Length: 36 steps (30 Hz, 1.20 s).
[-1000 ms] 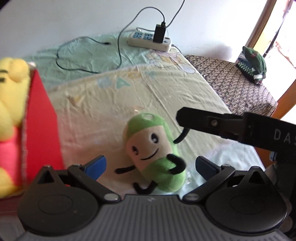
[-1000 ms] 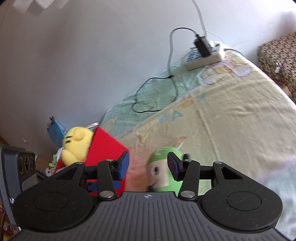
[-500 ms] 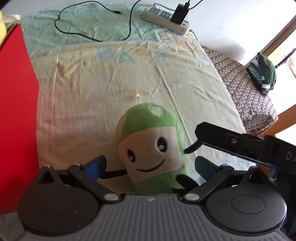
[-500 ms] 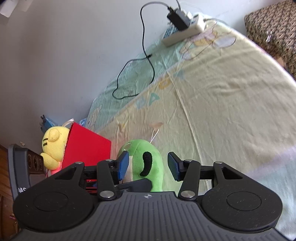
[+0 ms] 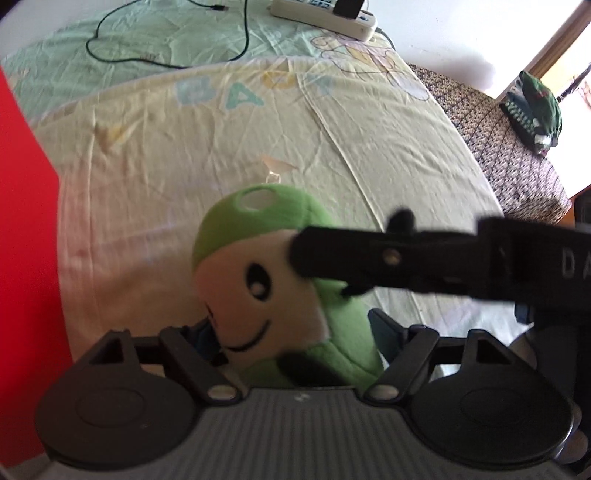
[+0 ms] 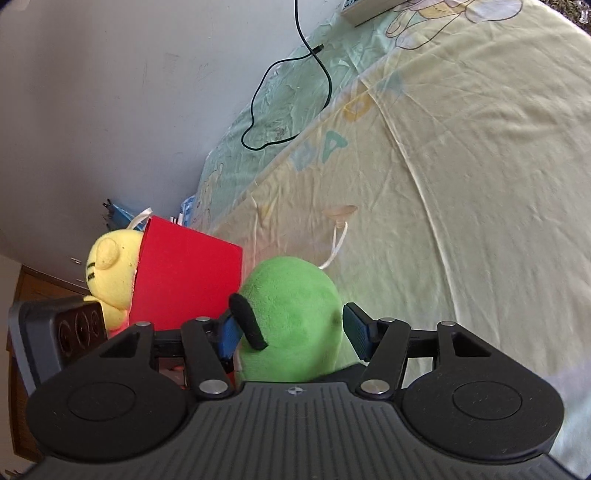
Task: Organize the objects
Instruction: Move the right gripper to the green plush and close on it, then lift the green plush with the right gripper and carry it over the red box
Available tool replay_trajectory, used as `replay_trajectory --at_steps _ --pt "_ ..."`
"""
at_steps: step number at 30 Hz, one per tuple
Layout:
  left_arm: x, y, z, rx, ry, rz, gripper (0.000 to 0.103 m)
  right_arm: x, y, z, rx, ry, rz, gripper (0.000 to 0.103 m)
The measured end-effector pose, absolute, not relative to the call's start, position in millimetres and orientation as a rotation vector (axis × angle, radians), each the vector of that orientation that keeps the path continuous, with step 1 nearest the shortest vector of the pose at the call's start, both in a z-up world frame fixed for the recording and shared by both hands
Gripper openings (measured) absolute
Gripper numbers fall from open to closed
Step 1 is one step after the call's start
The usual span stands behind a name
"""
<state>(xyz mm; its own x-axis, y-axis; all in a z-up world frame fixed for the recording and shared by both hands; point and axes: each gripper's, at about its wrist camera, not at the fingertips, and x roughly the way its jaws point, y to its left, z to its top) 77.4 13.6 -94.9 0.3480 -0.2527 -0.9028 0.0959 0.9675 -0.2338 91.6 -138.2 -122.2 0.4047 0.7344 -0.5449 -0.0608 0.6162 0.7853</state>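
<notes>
At the far left we see the red box (image 6: 184, 280) standing on the bed (image 6: 461, 184), with a yellow plush toy (image 6: 107, 269) poking out of its top; in the left wrist view only the box's red wall (image 5: 26, 258) shows along the edge. Just to the right of the box is the green plush toy (image 5: 266, 295), with its cream face, black eyes and smile turned toward the left wrist camera.

Our left claw (image 5: 291, 339) sits around the toy's lower body, its blue pads set wide on either side; whether they press the plush we cannot tell. Our right claw (image 6: 291, 332) has the toy's green back (image 6: 291, 317) between its blue pads, one of the toy's thin black arms (image 6: 247, 326) lying across the left pad; the pads look just beside the plush, and we cannot tell whether they grip it. In the left wrist view the right claw's black finger (image 5: 369, 254) crosses over the toy's face.

Farther right and back, a black cable (image 6: 291, 92) loops across the sheet to a white power strip (image 5: 325, 14). At the far right a dark green item (image 5: 535, 107) rests on a patterned brown surface (image 5: 498, 140).
</notes>
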Motion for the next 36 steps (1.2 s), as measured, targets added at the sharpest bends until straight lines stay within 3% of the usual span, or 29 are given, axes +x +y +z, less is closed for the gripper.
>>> replay_trajectory --at_steps 10,36 --pt "73.5 8.8 -92.1 -0.106 1.191 -0.21 0.074 91.0 -144.2 -125.1 0.825 1.079 0.596 0.057" --pt "-1.7 14.7 -38.8 -0.057 1.022 -0.138 0.073 33.1 -127.1 -81.0 0.771 0.993 0.757 0.057"
